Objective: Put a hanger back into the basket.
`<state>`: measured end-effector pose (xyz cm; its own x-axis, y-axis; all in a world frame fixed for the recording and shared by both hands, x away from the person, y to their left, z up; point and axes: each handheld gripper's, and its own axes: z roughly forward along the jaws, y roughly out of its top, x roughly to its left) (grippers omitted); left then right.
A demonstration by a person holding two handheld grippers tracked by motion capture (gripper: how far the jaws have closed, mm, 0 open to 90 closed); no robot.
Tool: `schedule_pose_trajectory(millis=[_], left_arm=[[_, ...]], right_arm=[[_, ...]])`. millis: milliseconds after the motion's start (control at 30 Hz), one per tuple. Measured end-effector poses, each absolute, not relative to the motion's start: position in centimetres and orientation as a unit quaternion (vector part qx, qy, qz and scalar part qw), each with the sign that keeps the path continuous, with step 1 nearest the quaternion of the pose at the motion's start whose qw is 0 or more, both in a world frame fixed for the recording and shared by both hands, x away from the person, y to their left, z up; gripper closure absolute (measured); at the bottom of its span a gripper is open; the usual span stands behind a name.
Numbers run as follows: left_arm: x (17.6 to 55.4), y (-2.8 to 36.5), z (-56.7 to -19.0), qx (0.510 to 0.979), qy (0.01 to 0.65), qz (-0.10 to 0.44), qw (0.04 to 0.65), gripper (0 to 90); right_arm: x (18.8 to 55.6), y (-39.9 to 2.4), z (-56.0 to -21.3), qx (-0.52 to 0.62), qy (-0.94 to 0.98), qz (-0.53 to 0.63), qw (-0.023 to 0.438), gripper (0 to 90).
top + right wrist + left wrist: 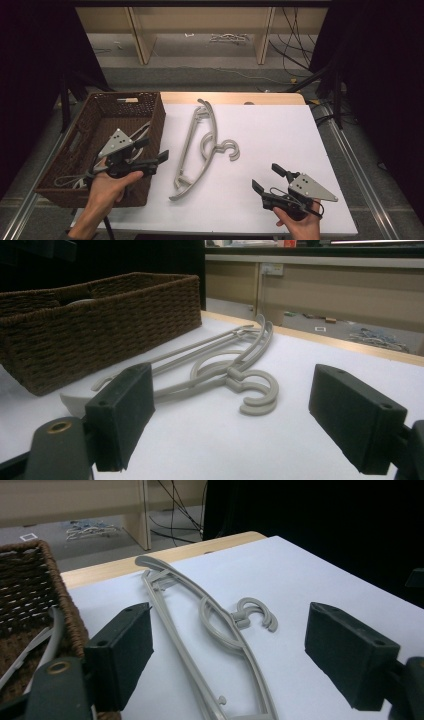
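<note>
Lying ahead of the wide, empty left gripper (155, 151), hangers (200, 150) are seen; the right gripper (267, 179) is held wide too.

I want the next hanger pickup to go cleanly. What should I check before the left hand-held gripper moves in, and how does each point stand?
1. Left hand-held gripper open and empty: ok, jaws stand wide with nothing between them.
2. Grey hangers lying flat on the white table, free of the basket: ok.
3. Hangers separate enough to take one alone: not ok, they overlap and the hooks lie together.
4. Right hand-held gripper open and clear of the hangers: ok, apart at the near right.
5. Room in the wicker basket: cannot tell, some pieces lie inside already.
</note>
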<state>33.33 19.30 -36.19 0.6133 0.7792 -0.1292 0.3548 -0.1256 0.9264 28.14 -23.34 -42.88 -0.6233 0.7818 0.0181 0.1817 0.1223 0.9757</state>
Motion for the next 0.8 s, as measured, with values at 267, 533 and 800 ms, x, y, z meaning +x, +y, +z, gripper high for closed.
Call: schedule_pose_trajectory(millis=[267,533,800], left_arm=[[33.1,18.5,-37.2,0.718,0.390,0.196,0.543,18.7],[32.8,17.1,-38.1,0.728,0.375,0.192,0.540,17.8],[32.6,15.4,-38.9,0.744,0.357,0.190,0.532,17.8]], right_arm=[[28.3,-23.3,-43.0,0.342,0.693,0.575,0.267,18.9],[28.3,-23.4,-42.9,0.342,0.693,0.577,0.265,18.9],[28.3,-23.6,-43.0,0.344,0.694,0.576,0.261,18.8]])
